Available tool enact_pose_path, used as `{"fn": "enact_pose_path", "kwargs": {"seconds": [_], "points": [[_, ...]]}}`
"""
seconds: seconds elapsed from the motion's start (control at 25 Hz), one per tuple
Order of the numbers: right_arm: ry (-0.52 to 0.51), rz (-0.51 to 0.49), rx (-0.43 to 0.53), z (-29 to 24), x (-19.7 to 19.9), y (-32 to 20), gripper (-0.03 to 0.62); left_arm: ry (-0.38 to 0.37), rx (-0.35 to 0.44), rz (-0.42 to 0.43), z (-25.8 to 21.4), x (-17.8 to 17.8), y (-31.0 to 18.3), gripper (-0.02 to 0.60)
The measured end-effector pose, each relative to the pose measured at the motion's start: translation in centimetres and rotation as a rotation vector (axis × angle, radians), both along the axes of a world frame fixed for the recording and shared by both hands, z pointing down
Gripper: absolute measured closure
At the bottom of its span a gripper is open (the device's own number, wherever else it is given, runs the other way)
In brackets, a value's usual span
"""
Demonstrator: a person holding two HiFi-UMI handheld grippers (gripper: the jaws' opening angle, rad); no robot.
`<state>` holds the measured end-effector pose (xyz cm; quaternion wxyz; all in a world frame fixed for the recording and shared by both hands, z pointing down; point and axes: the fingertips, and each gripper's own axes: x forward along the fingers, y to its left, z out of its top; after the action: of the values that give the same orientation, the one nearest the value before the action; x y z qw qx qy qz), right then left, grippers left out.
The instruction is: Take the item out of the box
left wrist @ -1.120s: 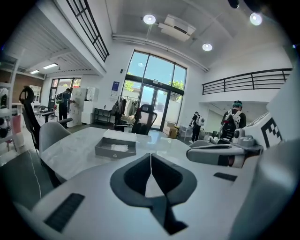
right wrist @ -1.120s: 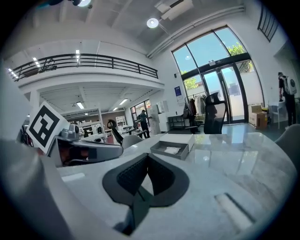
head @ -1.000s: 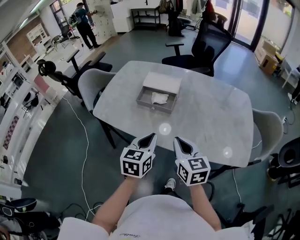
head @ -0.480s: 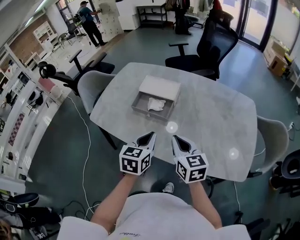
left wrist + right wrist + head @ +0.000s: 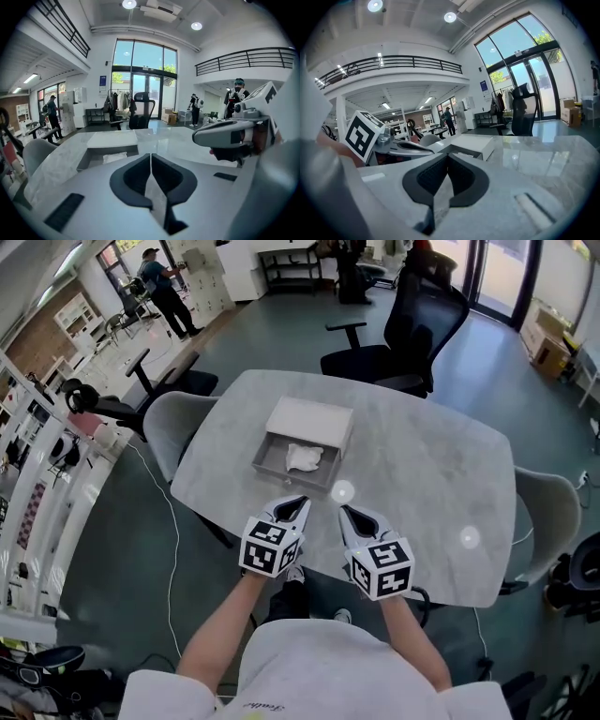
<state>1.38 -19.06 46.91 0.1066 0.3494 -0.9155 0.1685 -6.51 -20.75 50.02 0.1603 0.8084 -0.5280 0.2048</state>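
A grey drawer-style box (image 5: 302, 442) lies on the marble table (image 5: 422, 474), its tray pulled out toward me. A crumpled white item (image 5: 304, 457) rests in the open tray; the same white item (image 5: 114, 157) shows in the left gripper view. My left gripper (image 5: 296, 505) hovers at the table's near edge, just short of the tray, shut with nothing in it. Beside it on the right, my right gripper (image 5: 347, 513) is also shut and empty. The box (image 5: 472, 145) lies ahead and left in the right gripper view.
Grey chairs stand at the table's left (image 5: 178, 418) and right (image 5: 548, 512). A black office chair (image 5: 412, 324) is at the far side. A person (image 5: 164, 287) stands far off at upper left. A cable (image 5: 169, 549) runs across the floor.
Both grippers have come forward, from short of the table to its near edge, closer to the box. Jaws stay shut.
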Motion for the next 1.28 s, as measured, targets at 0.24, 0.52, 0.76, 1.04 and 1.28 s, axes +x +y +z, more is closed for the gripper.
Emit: {"fn": "enact_pose_path", "kwargs": {"seconds": [0.24, 0.52, 0.76, 1.04, 1.28], "points": [[0.018, 0.046, -0.008, 0.7, -1.7, -3.1, 0.589, -0.066, -0.029, 0.151, 2.3, -1.3, -4.3, 0.566], [0.041, 0.123, -0.039, 1.7, -3.6, -6.7, 0.589, -0.187, -0.073, 0.348, 5.2, -2.5, -8.7, 0.565], [0.049, 0.191, -0.062, 2.8, -4.8, -9.2, 0.589, -0.310, -0.084, 0.559, 7.1, -2.7, -11.1, 0.563], [0.054, 0.271, -0.094, 4.0, -5.0, -11.0, 0.589, -0.417, -0.131, 0.778, 9.3, -2.6, -12.7, 0.471], [0.049, 0.333, -0.130, 5.3, -4.4, -11.9, 0.589, -0.546, -0.140, 0.950, 11.0, -2.2, -13.5, 0.458]]}}
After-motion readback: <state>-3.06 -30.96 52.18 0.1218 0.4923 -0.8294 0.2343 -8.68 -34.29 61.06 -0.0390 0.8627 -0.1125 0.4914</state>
